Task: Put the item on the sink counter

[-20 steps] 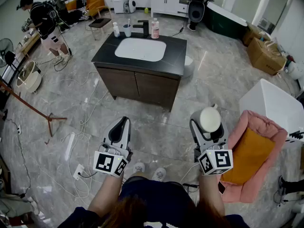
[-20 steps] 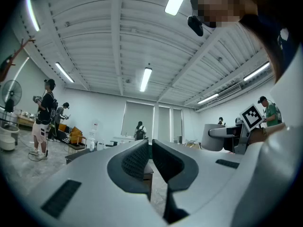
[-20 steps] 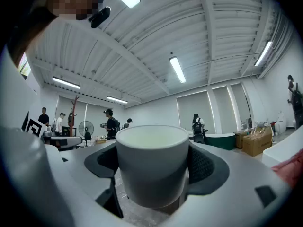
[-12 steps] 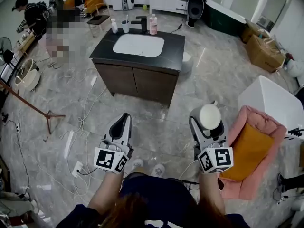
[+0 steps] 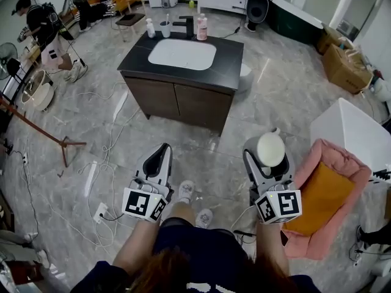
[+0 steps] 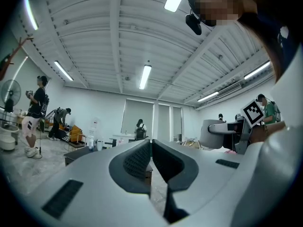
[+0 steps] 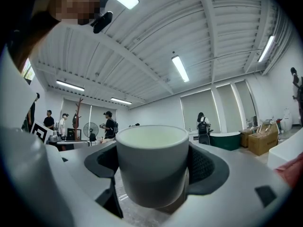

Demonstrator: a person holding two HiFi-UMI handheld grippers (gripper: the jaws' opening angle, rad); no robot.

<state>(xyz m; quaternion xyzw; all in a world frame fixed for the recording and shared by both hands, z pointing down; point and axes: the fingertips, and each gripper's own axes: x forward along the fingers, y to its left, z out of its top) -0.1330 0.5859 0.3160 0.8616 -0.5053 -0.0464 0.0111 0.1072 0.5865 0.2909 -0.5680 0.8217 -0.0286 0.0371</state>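
Footwork is what has changed: one shoe [image 5: 186, 191] now sits further forward on the marble floor [image 5: 110, 163] than a moment ago, and the sink bench [image 5: 227, 60] looms slightly larger at 12 o'clock, so the person seems to be walking towards it. Both grippers keep the same carrying pose, which suggests the task is in its transport stage, with the placing not yet begun. The white cup [image 5: 270, 150] is well apart from the bench, held at about 4 o'clock in the head view inside the right gripper [image 5: 267, 159]. That gripper's own view shows its jaws spread wide, one against each side of the upright cup, gripping it, with the cup's mouth facing up. The left gripper [image 5: 161, 152], at about 7 o'clock, has its jaws closed together with nothing between them. On the bench, the dark top around the basin [image 5: 182, 54] looks free towards the near edge, while the faucet [image 5: 187, 26] and several bottles crowd the far edge.
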